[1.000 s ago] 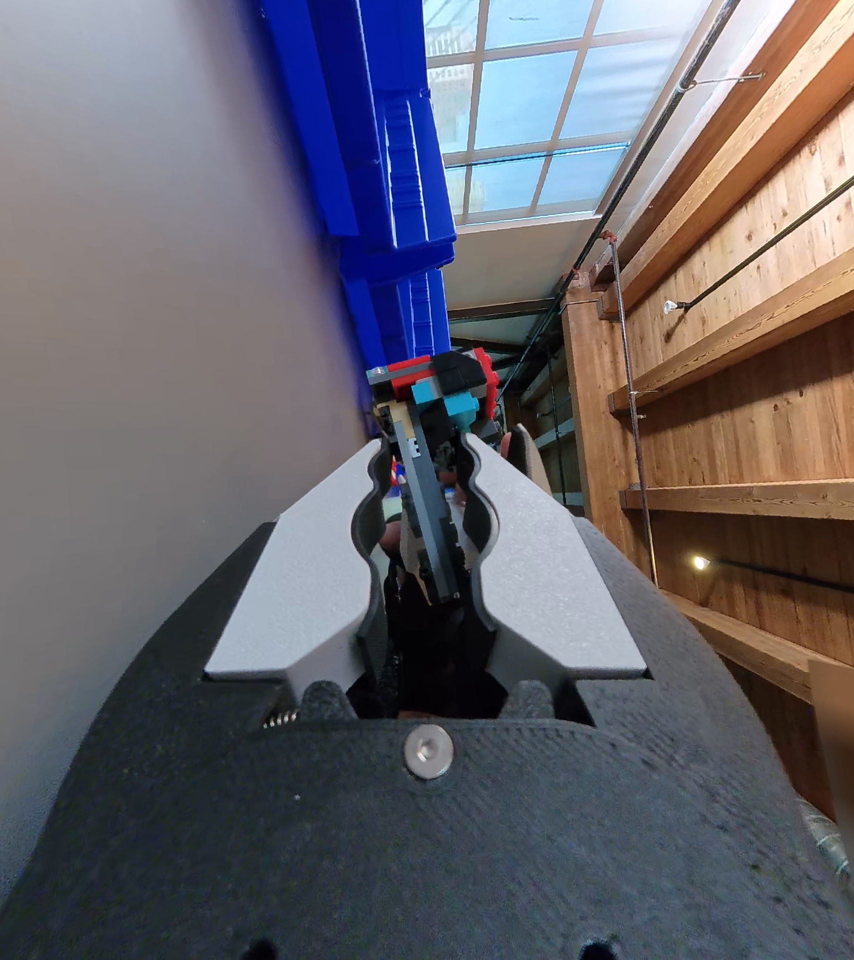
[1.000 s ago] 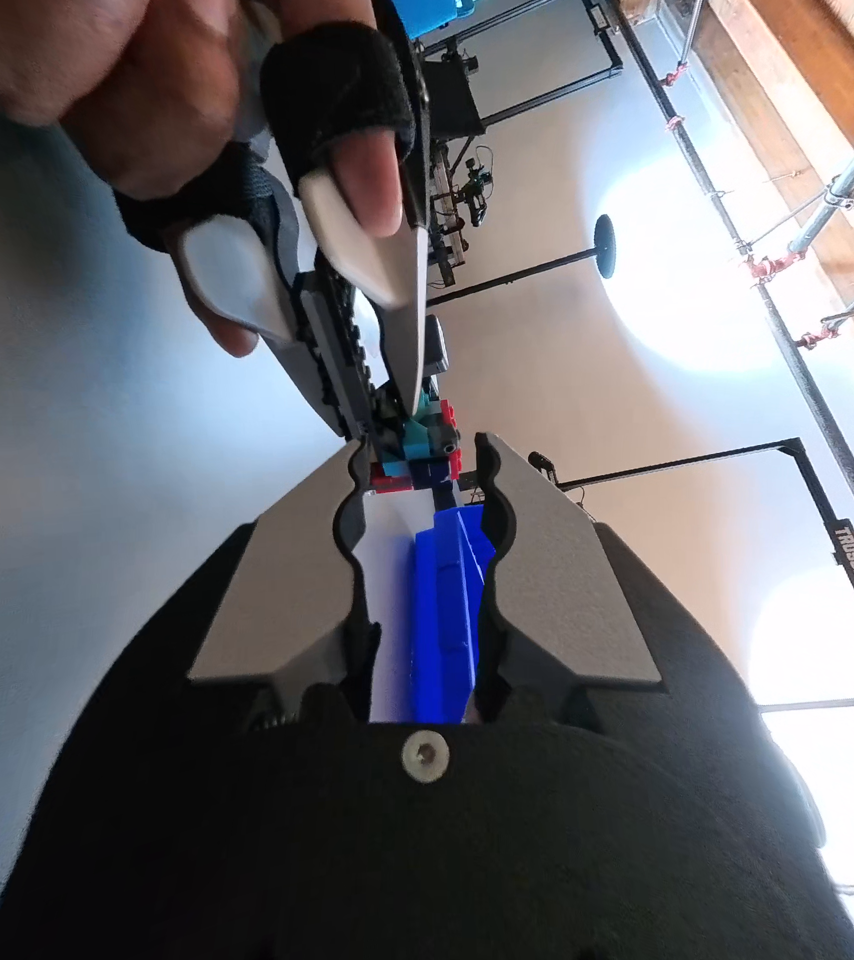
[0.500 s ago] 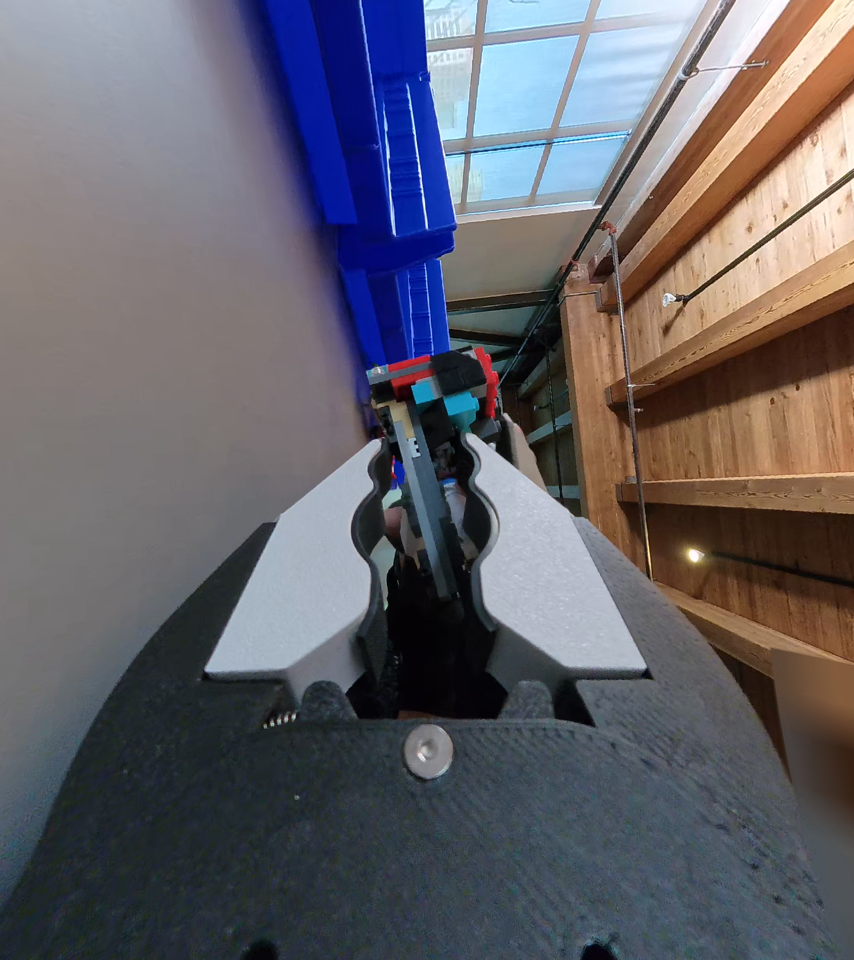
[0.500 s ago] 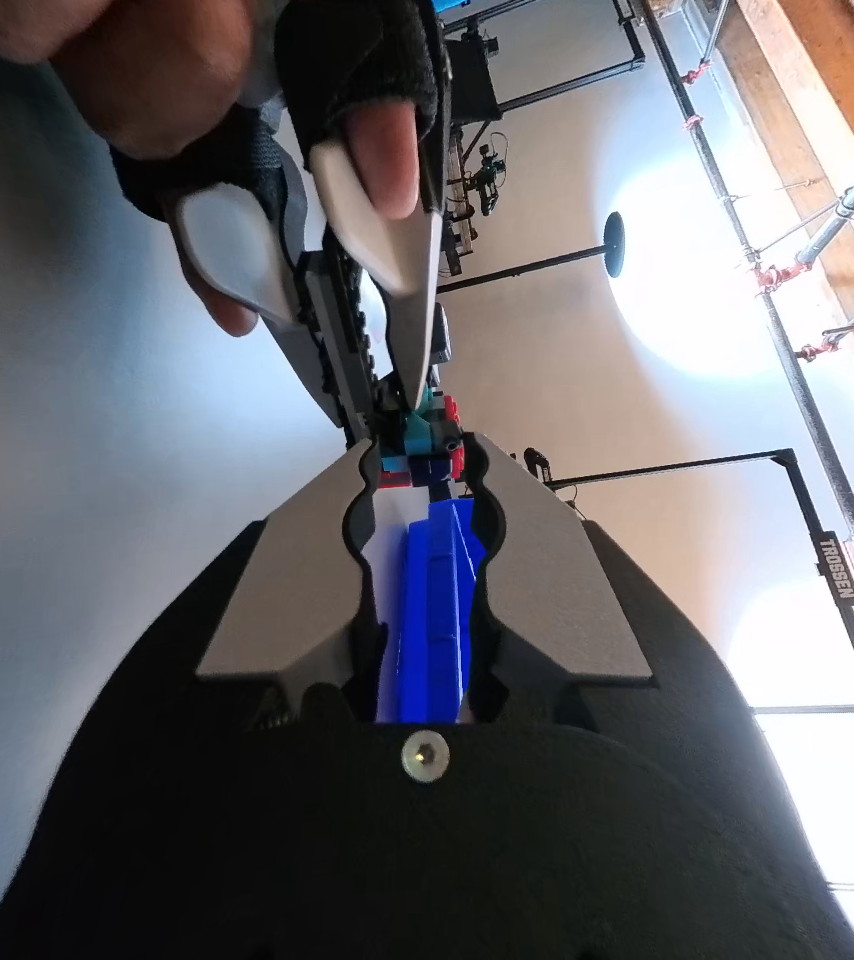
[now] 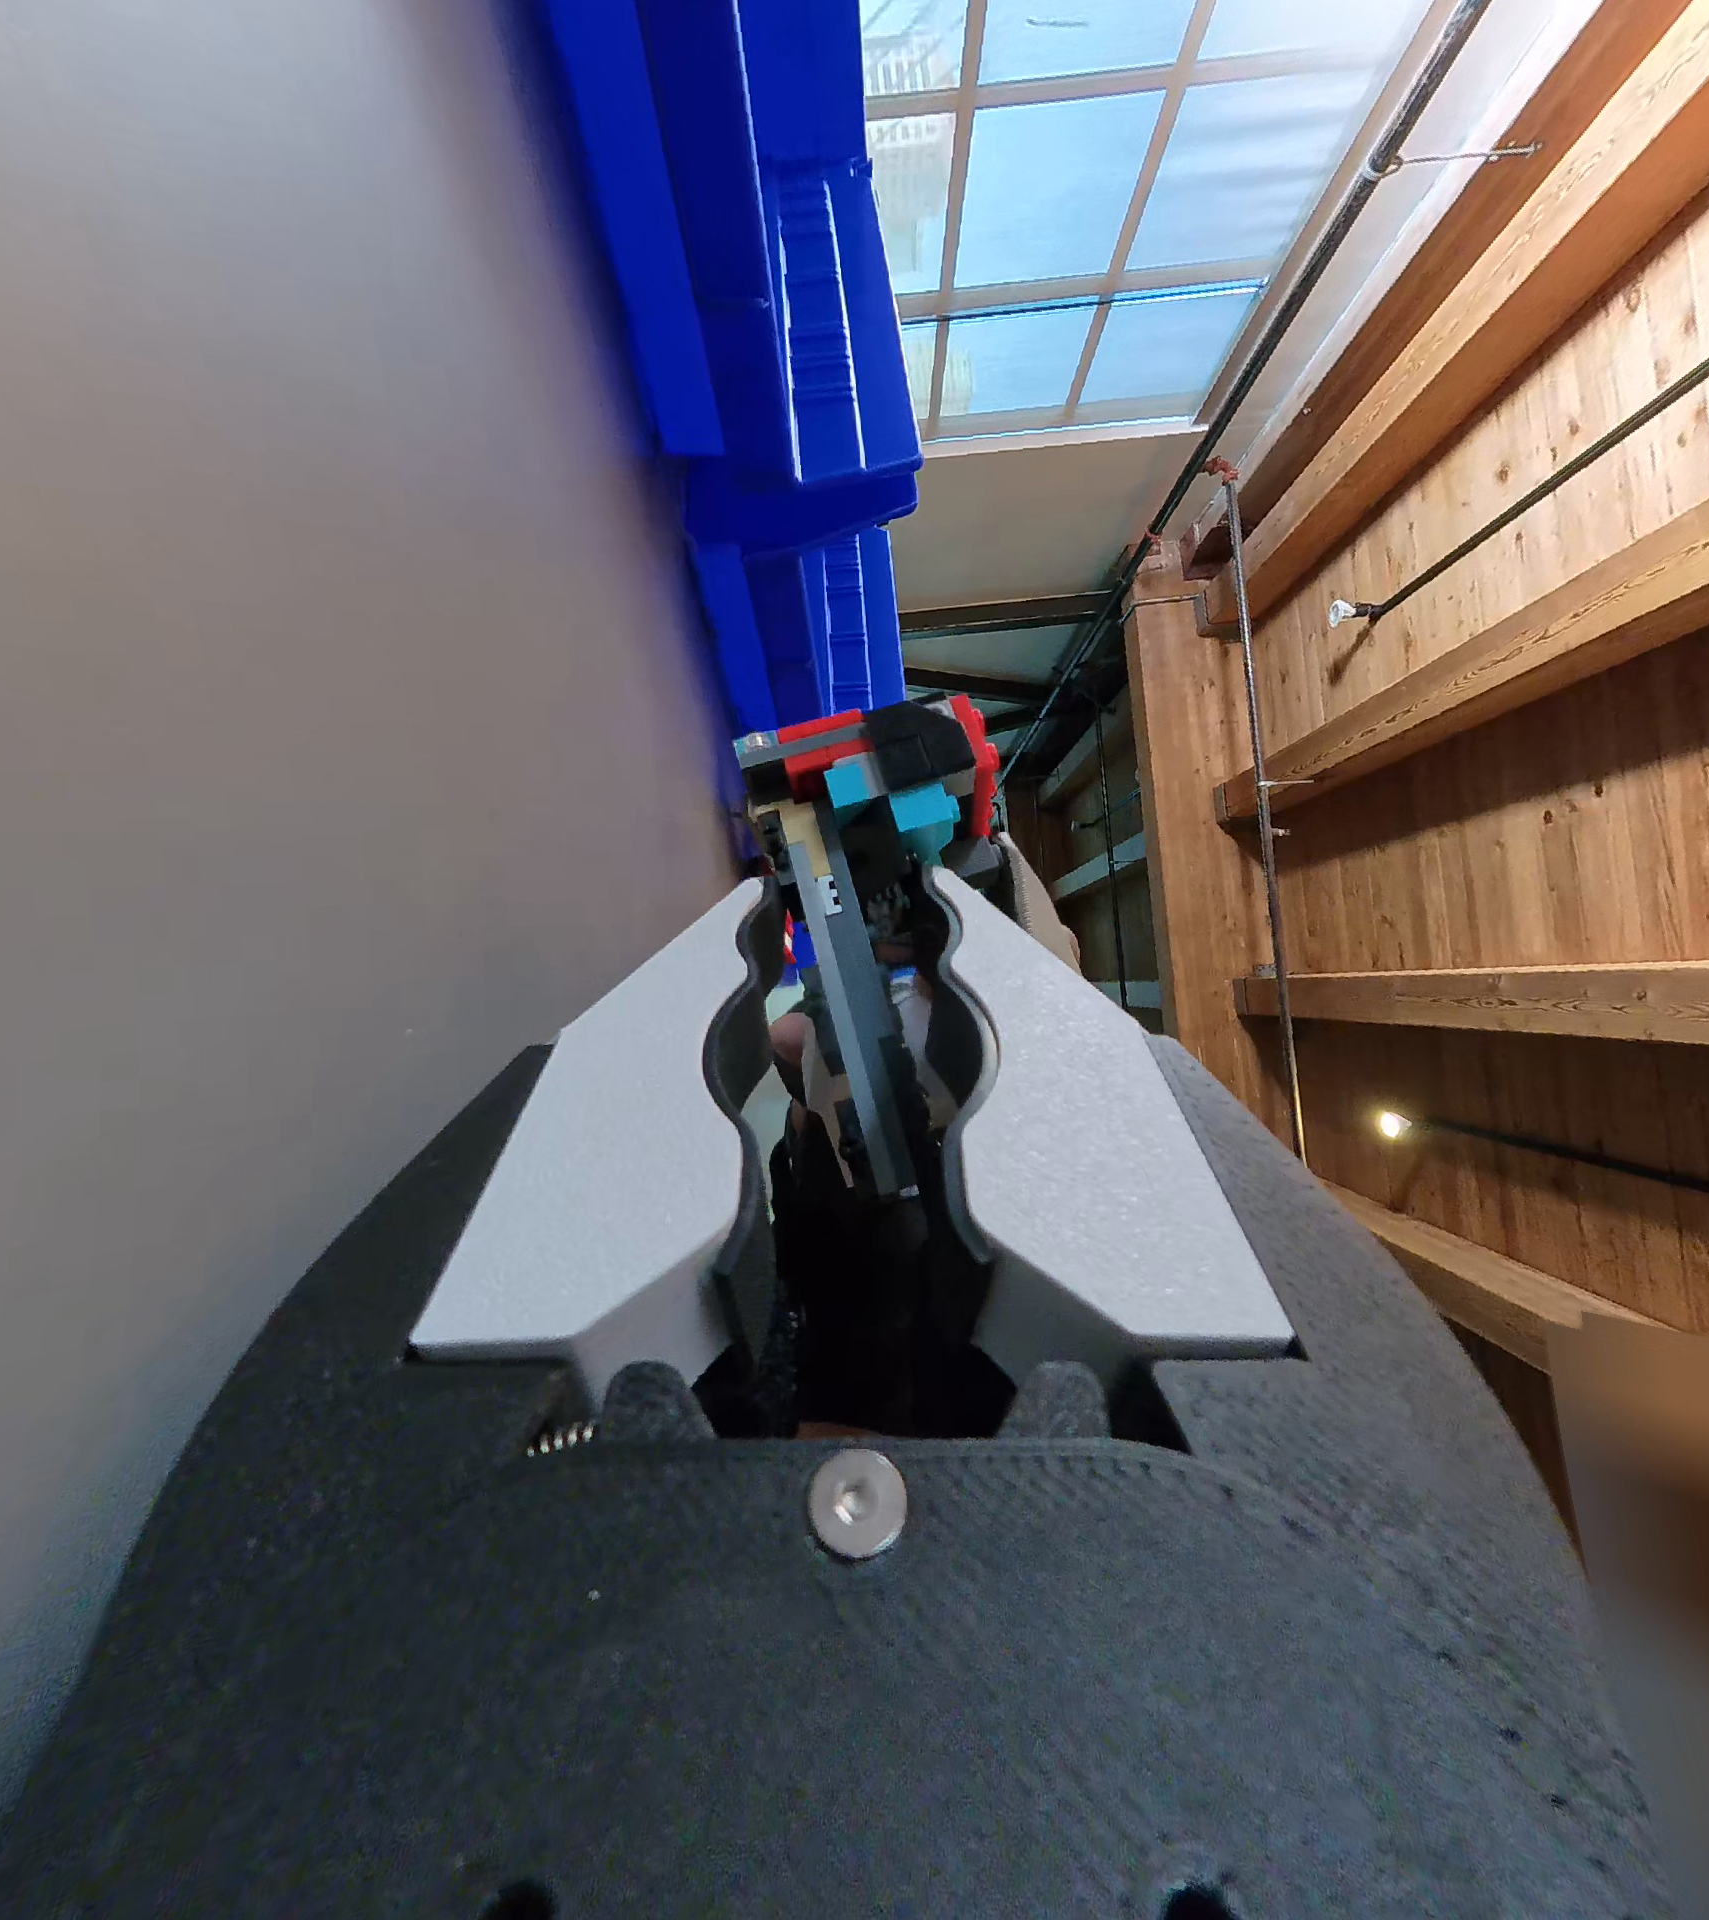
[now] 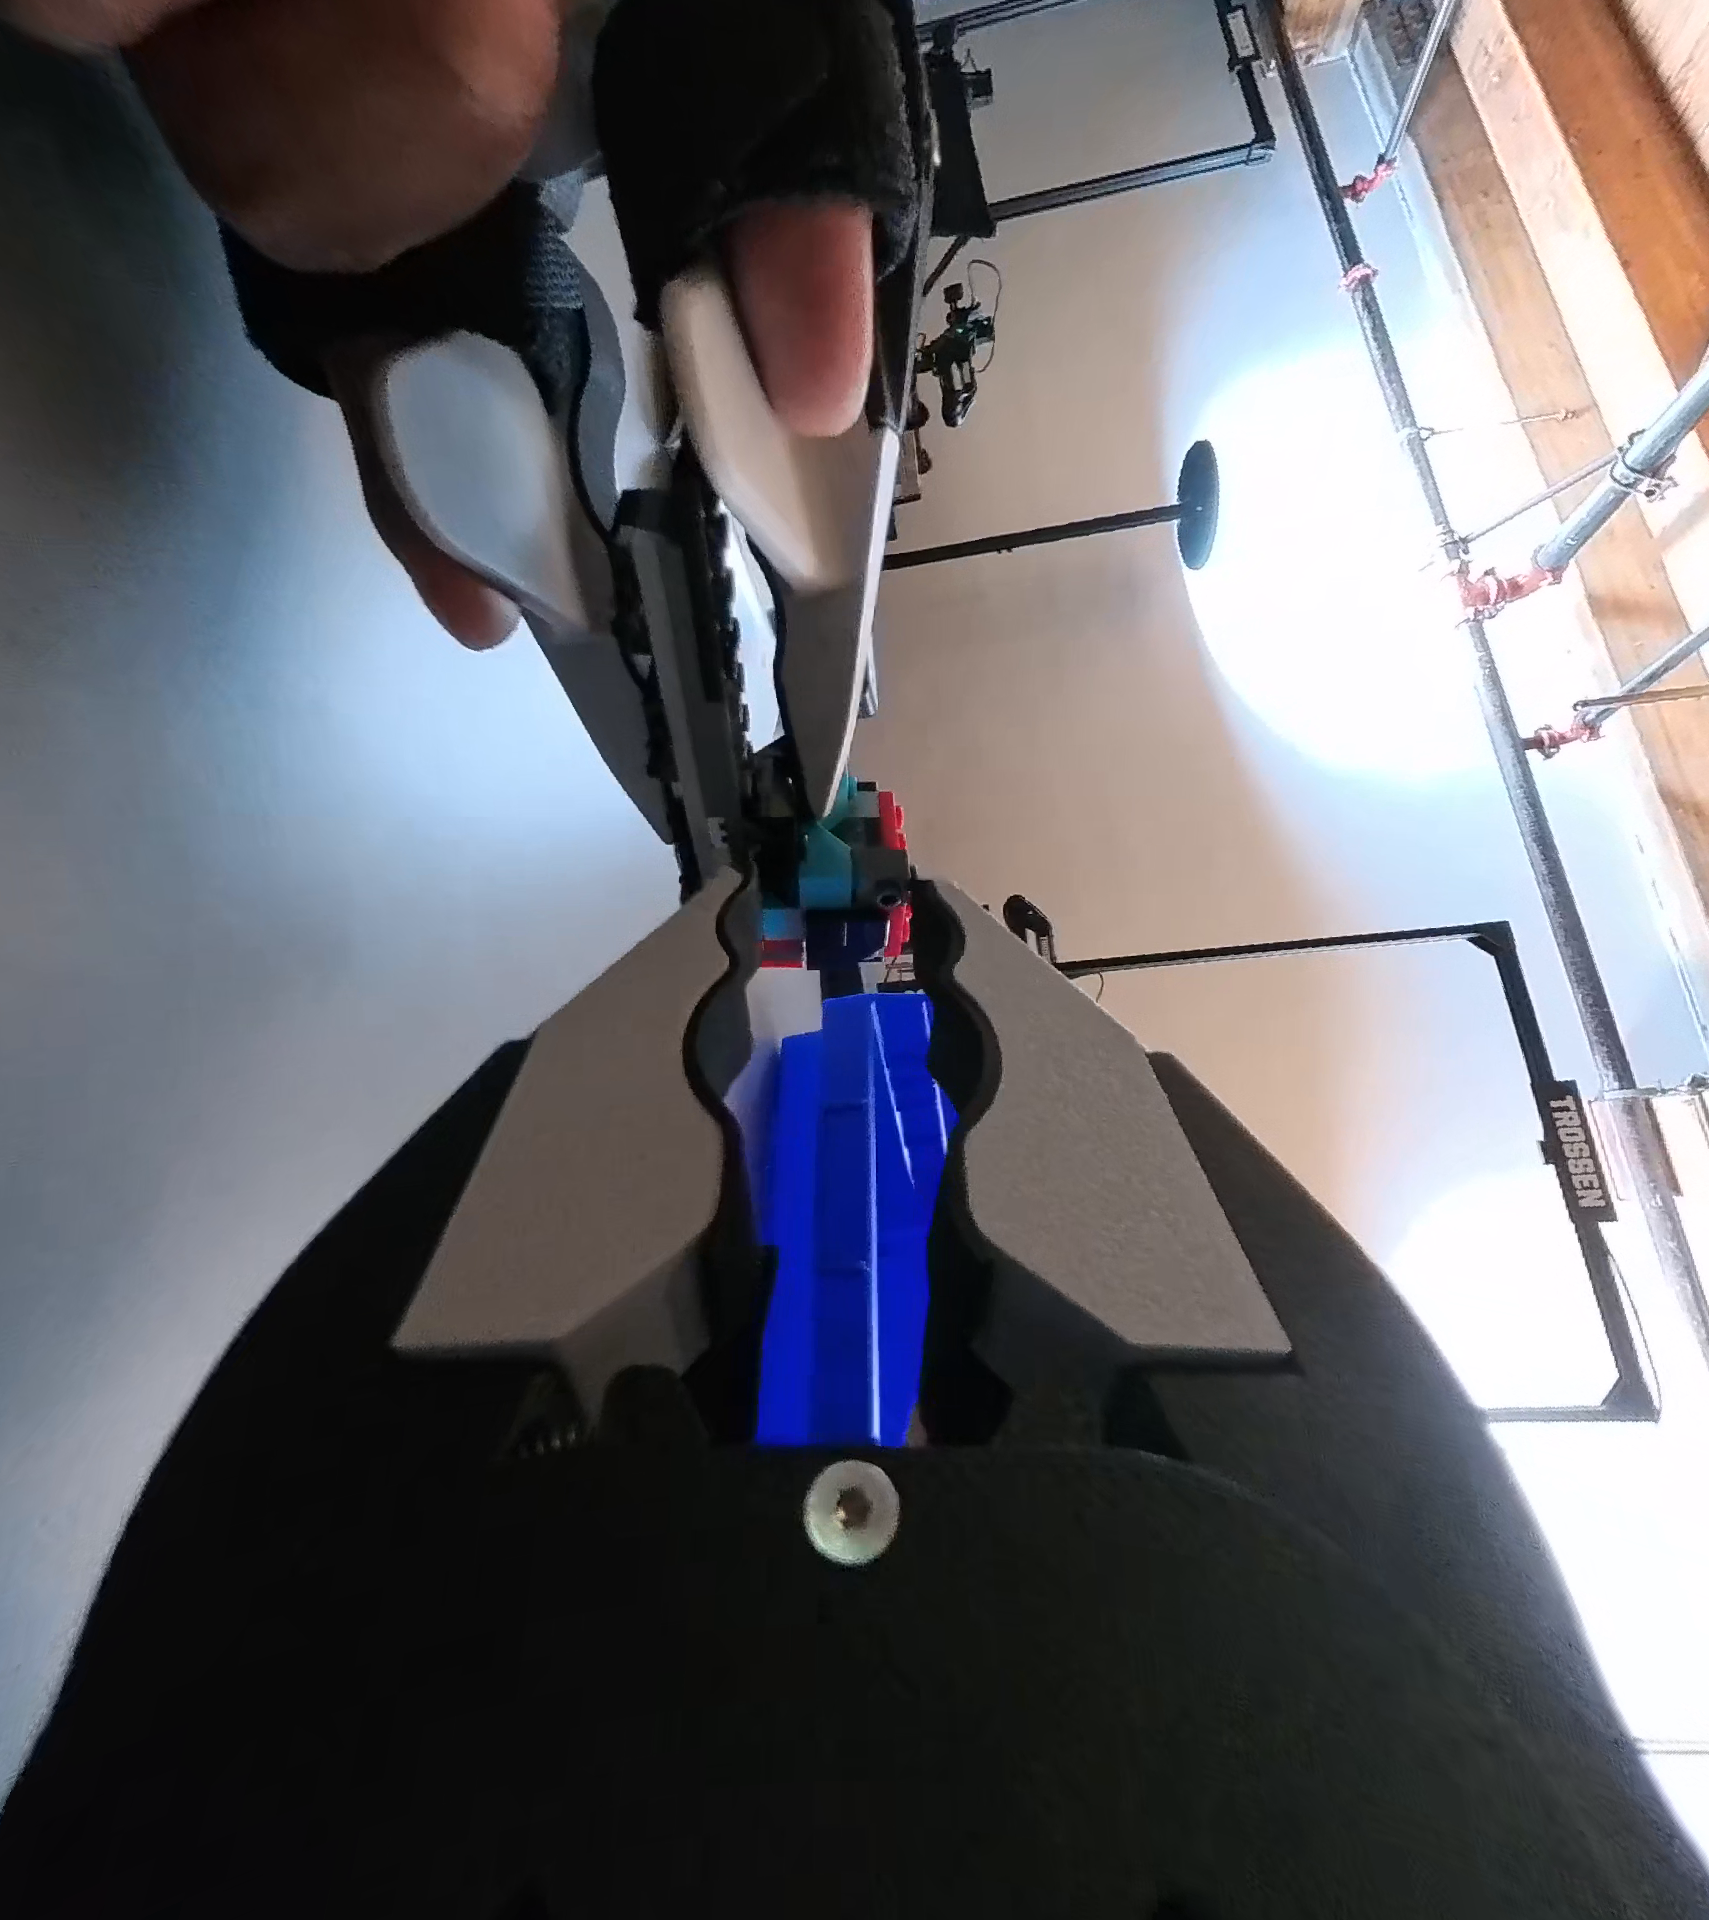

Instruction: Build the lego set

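Note:
The lego model [image 5: 891, 769] is a long dark grey plate [image 5: 855, 1039] with red, black and teal bricks at its far end. My left gripper [image 5: 850, 894] is shut on the grey plate, with the brick cluster just past its fingertips. In the right wrist view the model [image 6: 834, 862] hangs in mid-air. My right gripper [image 6: 829, 894] is closed around its red and blue end. The left gripper [image 6: 762, 831] reaches in from above, clamped on the grey plate [image 6: 684, 675], with a gloved hand [image 6: 362, 104] behind it.
Stacked blue bins [image 5: 808, 312] stand beyond the model on a pale grey surface [image 5: 258, 623]; they also show between the right fingers [image 6: 850, 1195]. Wooden beams [image 5: 1504, 727] fill the right side. A black frame [image 6: 1556, 1039] and metal pipes [image 6: 1660, 436] lie beyond. My left and right fingertips are right by each other.
My right gripper has moved up to the model's brick end and its fingers have narrowed around it. The left gripper keeps its hold on the grey plate.

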The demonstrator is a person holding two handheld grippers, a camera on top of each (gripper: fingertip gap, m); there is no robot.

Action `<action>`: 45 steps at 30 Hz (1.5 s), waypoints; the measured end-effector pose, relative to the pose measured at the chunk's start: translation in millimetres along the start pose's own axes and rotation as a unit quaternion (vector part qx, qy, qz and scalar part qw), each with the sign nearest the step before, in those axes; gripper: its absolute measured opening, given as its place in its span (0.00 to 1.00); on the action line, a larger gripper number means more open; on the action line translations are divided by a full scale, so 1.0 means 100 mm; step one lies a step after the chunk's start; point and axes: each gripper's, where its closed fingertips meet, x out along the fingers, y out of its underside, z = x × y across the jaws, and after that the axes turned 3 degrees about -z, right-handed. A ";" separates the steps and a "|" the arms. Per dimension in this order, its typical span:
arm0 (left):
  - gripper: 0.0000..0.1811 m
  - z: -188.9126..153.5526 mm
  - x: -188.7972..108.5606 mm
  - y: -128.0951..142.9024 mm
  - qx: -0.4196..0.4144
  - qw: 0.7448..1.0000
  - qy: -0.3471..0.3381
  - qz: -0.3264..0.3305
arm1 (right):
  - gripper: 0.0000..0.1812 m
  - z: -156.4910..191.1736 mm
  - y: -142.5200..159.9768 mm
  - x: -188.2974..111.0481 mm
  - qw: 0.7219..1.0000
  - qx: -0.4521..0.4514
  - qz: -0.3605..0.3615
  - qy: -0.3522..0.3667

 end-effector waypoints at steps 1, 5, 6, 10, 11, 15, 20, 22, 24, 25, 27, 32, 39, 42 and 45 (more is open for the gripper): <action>0.13 0.00 0.00 0.00 0.000 1.000 0.000 -0.001 | 0.16 0.00 0.00 0.00 1.000 -0.003 0.000 0.001; 0.13 0.01 0.00 -0.01 0.001 1.000 -0.003 -0.002 | 0.16 0.01 0.01 0.00 1.000 -0.004 0.002 -0.002; 0.13 0.01 0.00 0.00 0.002 1.000 -0.004 -0.002 | 0.16 0.01 0.01 0.00 1.000 -0.005 0.002 -0.003; 0.13 0.03 0.00 0.00 0.004 1.000 -0.009 -0.002 | 0.15 0.02 0.01 0.00 1.000 -0.015 0.005 -0.009; 0.13 0.03 0.00 0.00 0.005 1.000 -0.010 -0.002 | 0.15 0.03 0.02 0.00 1.000 -0.018 0.005 -0.010; 0.13 0.05 0.00 -0.01 0.008 1.000 -0.016 -0.004 | 0.15 0.04 0.01 0.01 1.000 -0.027 0.008 -0.012; 0.13 0.05 -0.01 -0.01 0.007 1.000 -0.017 -0.004 | 0.15 0.05 0.01 0.01 1.000 -0.024 0.009 -0.013; 0.13 0.06 -0.01 -0.01 0.007 1.000 -0.018 -0.005 | 0.15 0.05 0.01 0.01 1.000 -0.027 0.009 -0.012; 0.13 0.06 -0.01 -0.02 0.007 1.000 -0.019 -0.006 | 0.15 0.05 0.02 0.01 0.999 -0.028 0.010 -0.013; 0.13 0.06 -0.01 -0.02 0.007 1.000 -0.020 -0.006 | 0.15 0.06 0.02 0.01 0.999 -0.031 0.010 -0.014; 0.13 0.07 -0.01 -0.02 0.007 1.000 -0.020 -0.006 | 0.15 0.06 0.02 0.02 0.999 -0.030 0.011 -0.016; 0.13 0.08 -0.01 -0.02 0.010 1.000 -0.023 -0.007 | 0.14 0.07 0.02 0.02 0.999 -0.034 0.012 -0.020; 0.13 0.10 -0.01 -0.03 0.009 1.000 -0.027 -0.009 | 0.14 0.09 0.02 0.02 0.999 -0.030 0.013 -0.024; 0.13 0.10 -0.01 -0.03 0.009 1.000 -0.027 -0.010 | 0.14 0.09 0.02 0.02 0.999 -0.032 0.014 -0.023; 0.13 0.09 -0.01 -0.03 0.010 1.000 -0.027 -0.010 | 0.14 0.08 0.02 0.02 0.999 -0.030 0.014 -0.022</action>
